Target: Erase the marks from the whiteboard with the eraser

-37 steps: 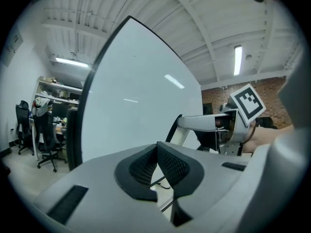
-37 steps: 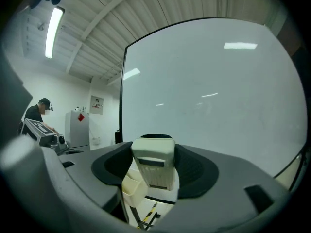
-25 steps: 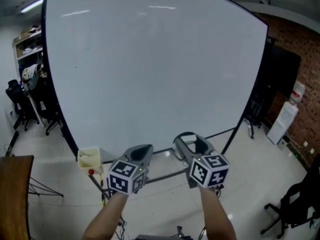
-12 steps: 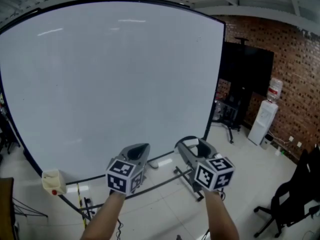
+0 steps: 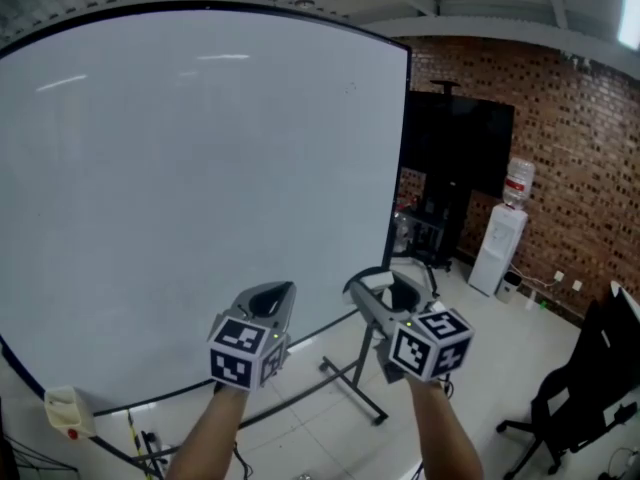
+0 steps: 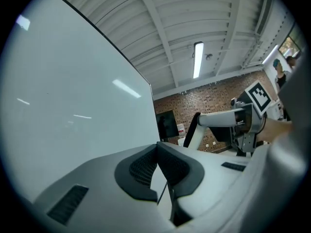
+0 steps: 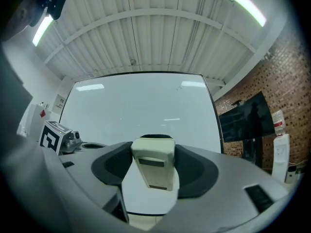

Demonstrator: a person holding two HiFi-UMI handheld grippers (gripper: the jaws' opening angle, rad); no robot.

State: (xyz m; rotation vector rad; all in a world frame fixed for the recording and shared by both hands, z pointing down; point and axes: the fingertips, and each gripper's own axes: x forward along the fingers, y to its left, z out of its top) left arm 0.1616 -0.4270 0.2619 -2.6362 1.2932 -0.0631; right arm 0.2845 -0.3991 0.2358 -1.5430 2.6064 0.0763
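The whiteboard (image 5: 180, 188) stands on its wheeled stand (image 5: 352, 380) and fills the room from nine o'clock round to twelve, with the ceiling lights reflected in its face. The person holds both arms out toward its lower edge. The right claw (image 5: 378, 288), at about five o'clock from the board's middle, is clamped on a cream-coloured eraser (image 7: 153, 168). The eraser stands upright between the dark pads and is well short of the board. The left claw (image 5: 274, 296), just beside the right one at its nine o'clock, has its jaws pressed together with nothing between them. A small cream tray (image 5: 66, 411) hangs at the board's bottom corner, down at seven o'clock. Off at two o'clock a black screen (image 5: 455, 153) stands against the brick wall (image 5: 575, 158), a water dispenser (image 5: 496, 248) next to it. A black office chair (image 5: 590, 383) sits at four o'clock.
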